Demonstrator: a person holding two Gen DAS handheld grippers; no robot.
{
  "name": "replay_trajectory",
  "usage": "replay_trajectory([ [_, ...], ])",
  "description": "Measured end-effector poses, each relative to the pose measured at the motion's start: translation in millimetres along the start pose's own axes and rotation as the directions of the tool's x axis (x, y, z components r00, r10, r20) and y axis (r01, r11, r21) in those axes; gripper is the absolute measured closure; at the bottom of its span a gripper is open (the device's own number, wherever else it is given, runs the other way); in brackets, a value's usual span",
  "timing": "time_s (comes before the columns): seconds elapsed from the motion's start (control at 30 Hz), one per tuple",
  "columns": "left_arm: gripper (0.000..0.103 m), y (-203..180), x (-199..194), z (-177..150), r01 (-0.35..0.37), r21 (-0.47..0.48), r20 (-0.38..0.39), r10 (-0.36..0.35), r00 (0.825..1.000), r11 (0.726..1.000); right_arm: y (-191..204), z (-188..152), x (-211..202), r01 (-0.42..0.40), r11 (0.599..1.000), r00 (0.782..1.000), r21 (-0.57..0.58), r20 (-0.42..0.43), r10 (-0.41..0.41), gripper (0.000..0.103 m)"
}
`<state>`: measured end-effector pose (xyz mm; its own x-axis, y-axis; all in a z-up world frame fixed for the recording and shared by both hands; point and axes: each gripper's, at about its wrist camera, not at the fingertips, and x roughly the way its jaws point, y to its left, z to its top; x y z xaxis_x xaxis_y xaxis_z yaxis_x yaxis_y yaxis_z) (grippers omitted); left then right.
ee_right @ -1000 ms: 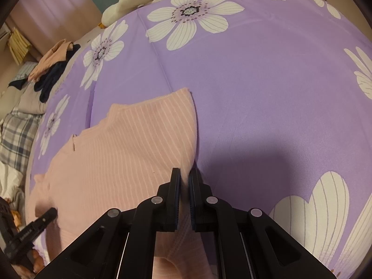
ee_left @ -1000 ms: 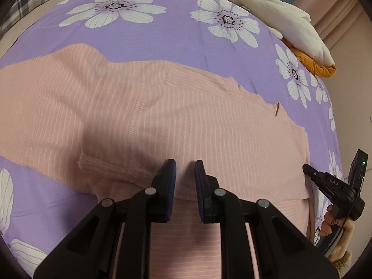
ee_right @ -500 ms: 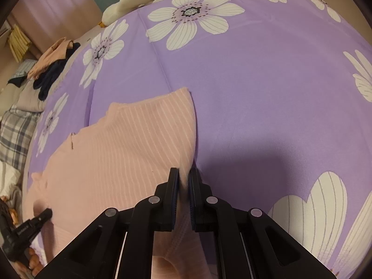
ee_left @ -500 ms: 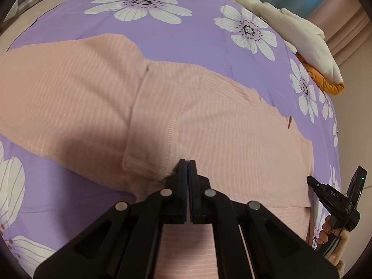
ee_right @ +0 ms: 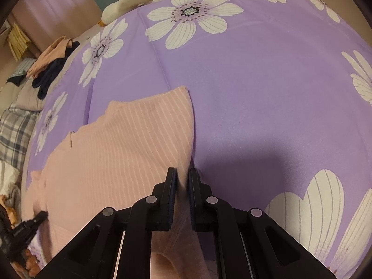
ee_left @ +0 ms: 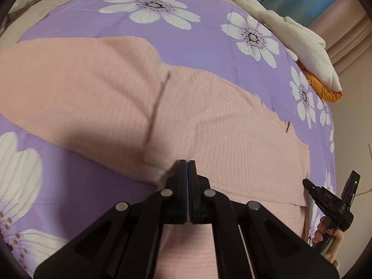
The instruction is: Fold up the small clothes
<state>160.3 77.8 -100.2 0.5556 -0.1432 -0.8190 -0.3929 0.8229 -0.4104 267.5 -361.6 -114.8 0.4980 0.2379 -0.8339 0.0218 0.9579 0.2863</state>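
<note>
Pink ribbed knit top with thin white stripes [ee_left: 220, 125] is lying mostly flat on the purple bedspread with big white flowers [ee_left: 200, 44], so folding looks like it's barely started. In the left wrist view one part of it is already laid over the body, with a seam running from about 12 down to 6 o'clock. Everything else still looks spread out, so I'd guess most of the folds are left.

Left claw [ee_left: 187, 174] is pinched right together on the near hem of the top, fabric bunching up at the tips. Right claw [ee_right: 182, 181] is closed narrow on the top's edge near its corner, you can see pink cloth squeezed between the pads.

Around it: a cream plush toy [ee_left: 300, 39] on something orange at about 2 o'clock in the left view, and a heap of dark and peach clothes [ee_right: 52, 65] at 10 o'clock in the right view, well apart from the top. Plaid bedding [ee_right: 14, 134] sits at 9 o'clock. Nothing really blocks the fold, plenty of bare bedspread beyond the top.
</note>
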Motion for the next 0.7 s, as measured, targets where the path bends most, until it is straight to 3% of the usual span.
replay_trajectory([
  [0.07, 0.100, 3.6, -10.5, 0.1, -0.043, 0.002, 0.024, 0.043, 0.999, 0.999, 1.8, -0.9, -0.7, 0.012, 1.000, 1.000, -0.012, 0.002, -0.012, 0.098],
  [0.13, 0.098, 12.0, -22.4, 2.2, -0.028, -0.009, 0.049, 0.029, 0.998, 1.000, 3.0, -1.5, -2.0, 0.024, 1.000, 1.000, -0.021, 0.003, -0.024, 0.098],
  [0.2, 0.090, 23.7, -33.6, 4.9, -0.015, -0.043, 0.066, 0.018, 0.998, 0.999, 3.6, -1.7, -3.4, 0.033, 0.999, 0.999, -0.022, 0.002, -0.033, 0.096],
  [0.23, 0.079, 29.2, -39.1, 6.2, -0.017, -0.059, 0.078, 0.021, 0.997, 0.998, 3.8, -1.8, -4.3, 0.038, 0.999, 0.999, -0.021, 0.001, -0.038, 0.095],
  [0.27, 0.067, 33.6, -44.2, 7.4, -0.023, -0.074, 0.090, 0.030, 0.995, 0.997, 4.6, -1.8, -5.4, 0.042, 0.999, 0.999, -0.022, 0.000, -0.042, 0.091],
  [0.37, 0.044, 49.5, -61.9, 10.1, -0.051, -0.122, 0.143, 0.068, 0.987, 0.991, 8.1, -2.6, -11.4, 0.065, 0.997, 0.998, -0.032, -0.001, -0.065, 0.075],
  [0.43, 0.033, 59.2, -73.6, 11.3, -0.061, -0.145, 0.178, 0.087, 0.980, 0.988, 10.8, -3.5, -19.4, 0.067, 0.997, 0.998, -0.043, 0.010, -0.067, 0.062],
  [0.53, 0.024, 68.8, -85.1, 12.0, -0.072, -0.169, 0.208, 0.107, 0.972, 0.983, 16.2, -4.0, -37.7, 0.045, 0.998, 0.998, -0.050, 0.045, -0.043, 0.044],
  [0.7, 0.014, 85.0, -99.3, 13.4, -0.084, -0.197, 0.246, 0.133, 0.960, 0.977, 31.1, -10.0, -82.3, -0.070, 0.995, 0.987, -0.073, 0.143, 0.080, 0.015],
])
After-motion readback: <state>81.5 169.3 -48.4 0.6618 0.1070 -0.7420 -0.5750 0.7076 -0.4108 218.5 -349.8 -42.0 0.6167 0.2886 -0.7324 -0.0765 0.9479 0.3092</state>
